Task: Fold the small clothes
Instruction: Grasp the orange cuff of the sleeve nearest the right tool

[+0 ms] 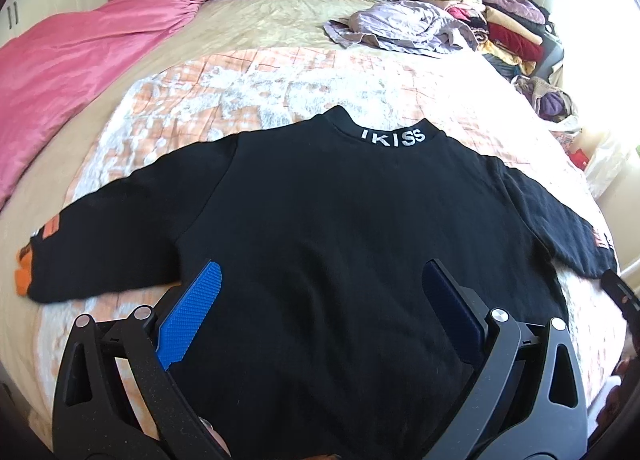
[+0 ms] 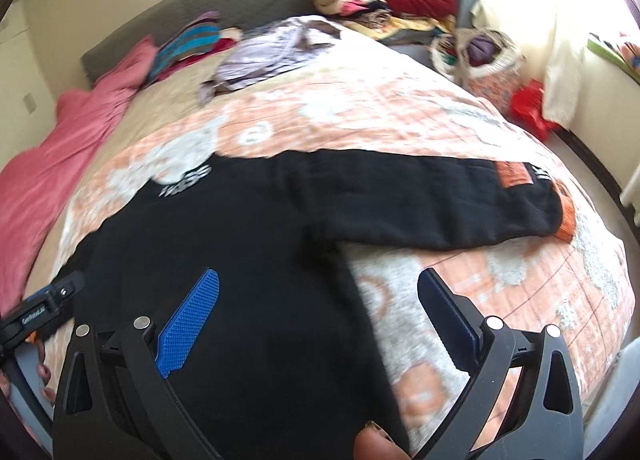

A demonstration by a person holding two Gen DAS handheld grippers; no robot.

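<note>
A small black sweatshirt (image 1: 320,212) lies flat on the bed, both sleeves spread out, white letters on its collar (image 1: 394,138). Its cuffs are orange. My left gripper (image 1: 320,280) is open over the lower body of the sweatshirt, blue pads wide apart. My right gripper (image 2: 320,288) is open over the sweatshirt's right side edge (image 2: 352,284), below the right sleeve (image 2: 440,200). The left gripper also shows at the left edge of the right wrist view (image 2: 48,304). Neither gripper holds cloth.
The sweatshirt lies on an orange and white patterned blanket (image 1: 280,80). A pink duvet (image 1: 80,60) lies at the left. A crumpled lilac garment (image 1: 400,26) and stacked clothes (image 1: 500,20) sit at the far right. A basket (image 2: 480,52) stands beside the bed.
</note>
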